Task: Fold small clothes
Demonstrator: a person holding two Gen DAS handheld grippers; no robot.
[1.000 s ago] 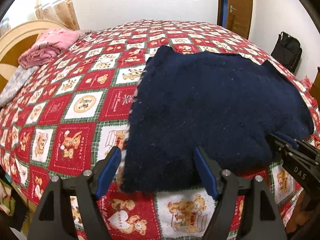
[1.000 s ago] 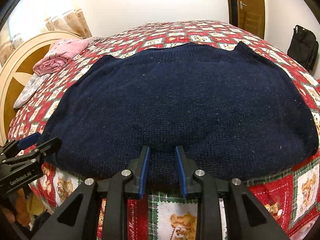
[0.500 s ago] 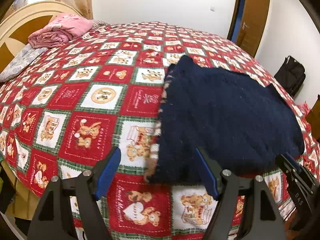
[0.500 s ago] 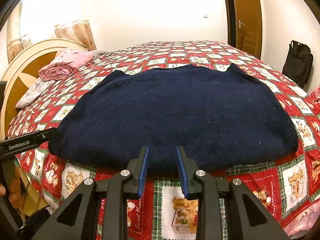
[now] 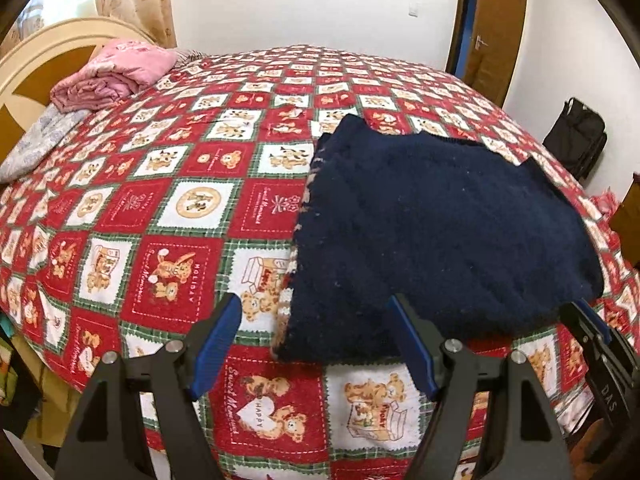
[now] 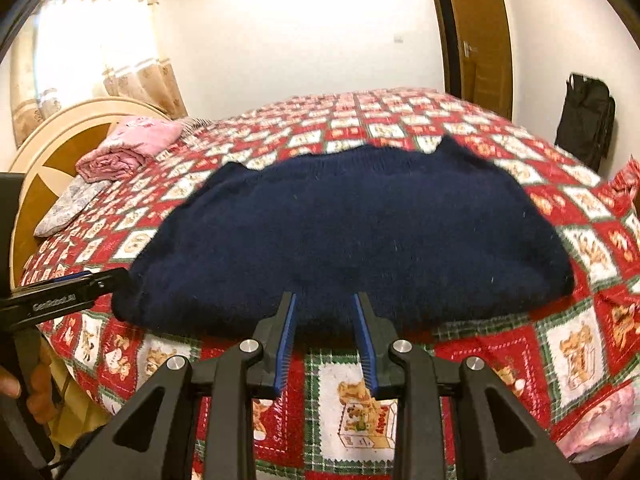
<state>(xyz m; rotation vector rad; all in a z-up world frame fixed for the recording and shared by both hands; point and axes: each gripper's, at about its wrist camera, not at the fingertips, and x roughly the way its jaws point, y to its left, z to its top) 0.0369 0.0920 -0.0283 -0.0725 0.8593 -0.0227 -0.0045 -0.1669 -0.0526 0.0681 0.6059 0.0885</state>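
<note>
A single dark navy knitted sweater [image 5: 436, 232] lies flat on a bed [image 5: 180, 208] covered with a red, white and green patchwork quilt printed with teddy bears. In the left wrist view the sweater fills the right half of the frame, its left edge showing a pale stitched seam and its lower corner reaching almost to the near rim of the mattress. In the right wrist view the same sweater [image 6: 352, 236] spreads across the centre, its two pointed corners at the far side and its near hem just above the fingertips.

Two tools are in play. The left tool [image 5: 314, 338] hangs released, its blue-padded fingers spread wide on either side of the sweater's lower corner and gripping nothing. The right tool [image 6: 324, 320] is also released, its fingers parted by a narrower gap right at the near hem, with no cloth seen caught between them. Each tool shows in the other's view, at the lower right and middle left edges.

One folded pink blanket [image 5: 112, 76] sits at the upper left against the curved headboard [image 5: 48, 52], with one pale floral pillow [image 5: 36, 148] below it. One black bag [image 5: 576, 136] leans against the wall at right, beside a brown door [image 5: 496, 32].

Bare quilt stretches broadly to the left of the sweater and beyond its far edge; the bed's near edge drops away just beneath both tools.
</note>
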